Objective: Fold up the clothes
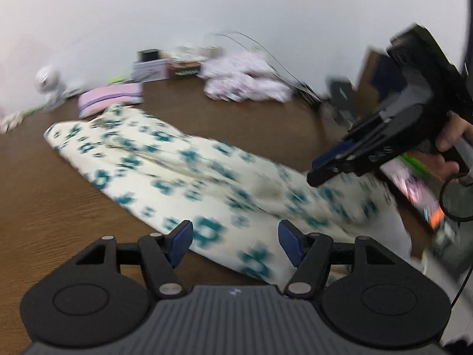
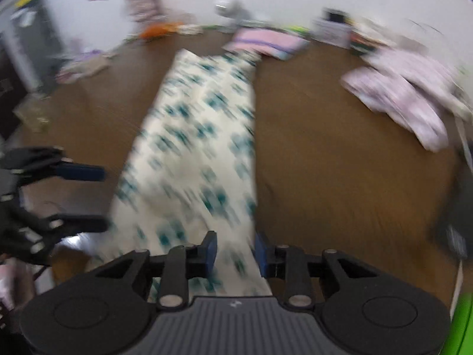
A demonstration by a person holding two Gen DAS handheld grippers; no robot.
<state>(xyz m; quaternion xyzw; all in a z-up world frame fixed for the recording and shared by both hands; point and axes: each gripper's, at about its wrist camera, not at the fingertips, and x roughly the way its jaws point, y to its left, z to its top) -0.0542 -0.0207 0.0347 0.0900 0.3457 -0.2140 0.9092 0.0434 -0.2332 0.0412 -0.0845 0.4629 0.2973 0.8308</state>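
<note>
Hovering both tools over the near end of the patterned garment (image 1: pixel 189 162), left gripper (image 1: pixel 235 238) spread wide and empty, right gripper (image 2: pixel 235 250) parted narrowly with cloth in the gap but, judging by the visible slack, not pinched.

Risking a lopsided fold from here: closing on only the top layer of the already-lengthwise-folded garment, or dragging it askew across the brown tabletop (image 1: pixel 53 207) because both views are smearing with fast motion. Lying long and narrow down the middle of that tabletop, far end just beside a folded pink cloth (image 1: pixel 111 96). Sitting well beyond the garment, toward the white wall (image 1: pixel 236 6): a crumpled pale pink heap (image 1: pixel 245 81), small boxes (image 1: pixel 150 69) and blurred clutter. Gripping the right tool's handle, a hand (image 1: pixel 449 145).
</note>
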